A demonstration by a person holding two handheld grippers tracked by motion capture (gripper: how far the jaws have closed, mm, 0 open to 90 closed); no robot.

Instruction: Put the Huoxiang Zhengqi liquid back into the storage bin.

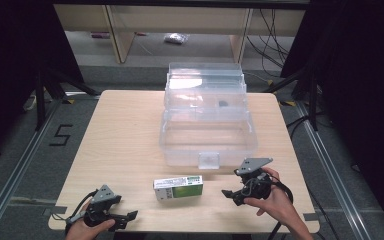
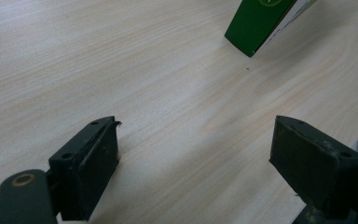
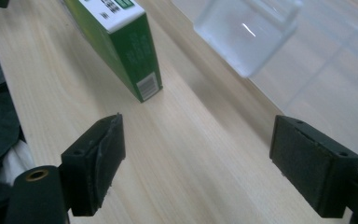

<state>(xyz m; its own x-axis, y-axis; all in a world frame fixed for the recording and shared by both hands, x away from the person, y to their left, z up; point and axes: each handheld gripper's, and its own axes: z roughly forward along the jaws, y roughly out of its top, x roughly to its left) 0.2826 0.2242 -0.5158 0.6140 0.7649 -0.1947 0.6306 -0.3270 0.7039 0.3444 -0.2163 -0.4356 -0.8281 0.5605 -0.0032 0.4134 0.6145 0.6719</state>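
A green and white carton (image 1: pixel 178 188) lies flat on the wooden table (image 1: pixel 125 145) near its front edge, just in front of a clear plastic storage box (image 1: pixel 207 135) whose lid stands open. My left gripper (image 1: pixel 129 218) rests at the front left, pointing toward the carton, jaws open over bare wood (image 2: pixel 195 126); a corner of the carton (image 2: pixel 256 23) lies well ahead of it. My right gripper (image 1: pixel 231 197) is held to the right of the carton, open (image 3: pixel 198 122) with nothing between its jaws. The carton's end (image 3: pixel 126 46) lies ahead on its left.
The clear box's front latch (image 3: pixel 249 32) hangs close ahead of my right gripper. Bare tabletop stretches left of the box (image 1: pixel 125 125). Black stands (image 1: pixel 42 90) and cables (image 1: pixel 275 40) flank the table on the floor.
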